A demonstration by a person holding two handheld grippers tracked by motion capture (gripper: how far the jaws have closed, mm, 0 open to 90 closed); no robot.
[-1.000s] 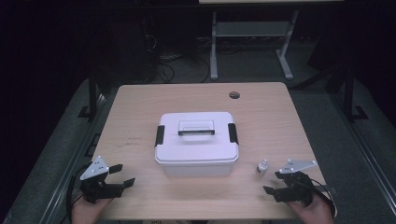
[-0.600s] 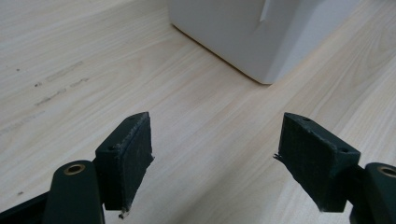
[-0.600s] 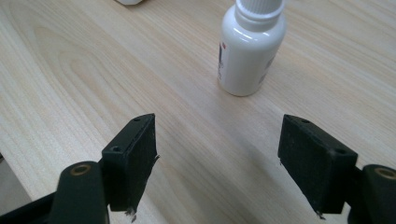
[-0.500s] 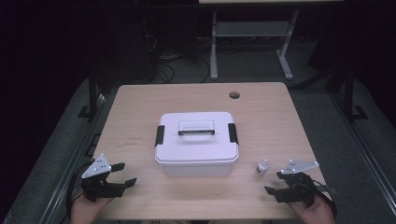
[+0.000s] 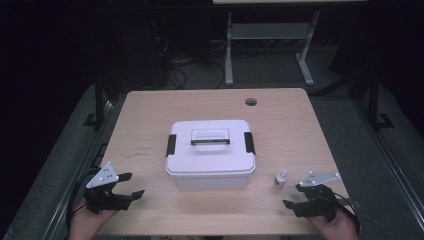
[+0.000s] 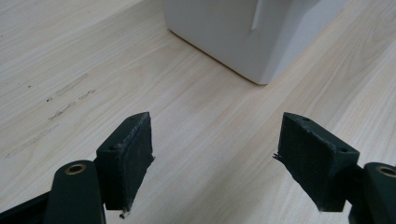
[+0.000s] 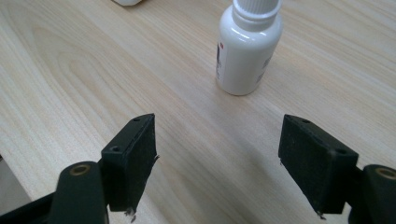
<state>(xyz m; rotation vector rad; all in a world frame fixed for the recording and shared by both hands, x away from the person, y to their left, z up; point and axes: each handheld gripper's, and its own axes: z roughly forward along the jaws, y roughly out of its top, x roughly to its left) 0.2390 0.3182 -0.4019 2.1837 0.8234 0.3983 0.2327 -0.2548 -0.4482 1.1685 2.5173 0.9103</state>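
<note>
Picking up the small white bottle [image 7: 247, 46] looks like the step in hand for the right gripper [image 7: 219, 163], whose jaws stand spread wide and empty with the bottle upright just ahead of them, a little off toward the right-hand jaw in the right gripper view. In the high view the bottle [image 5: 281, 178] stands on the wooden table [image 5: 210, 105] near its front edge, just beside the front right corner of the white lidded box [image 5: 210, 152] and apart from it, with the right gripper [image 5: 295, 195] a short way off to its right. To do this well, I would line the jaws up so the bottle sits midway between them before going forward — as they stand, the right-hand pad would reach it first and could tip it. The body is round and smooth and the base is narrow, so the grip should land on the wide labelled part rather than on the ribbed cap or neck, and the squeeze should come slowly and evenly from both sides. Keeping the jaws level with the table should help the bottle stay upright. The left gripper [image 5: 131, 186] hovers at the front left of the table, released and holding nothing, its jaws pointing at the box's near corner [image 6: 252, 42] — probably placed to deal with the black side latches [image 5: 170, 145] when the lid needs opening.
</note>
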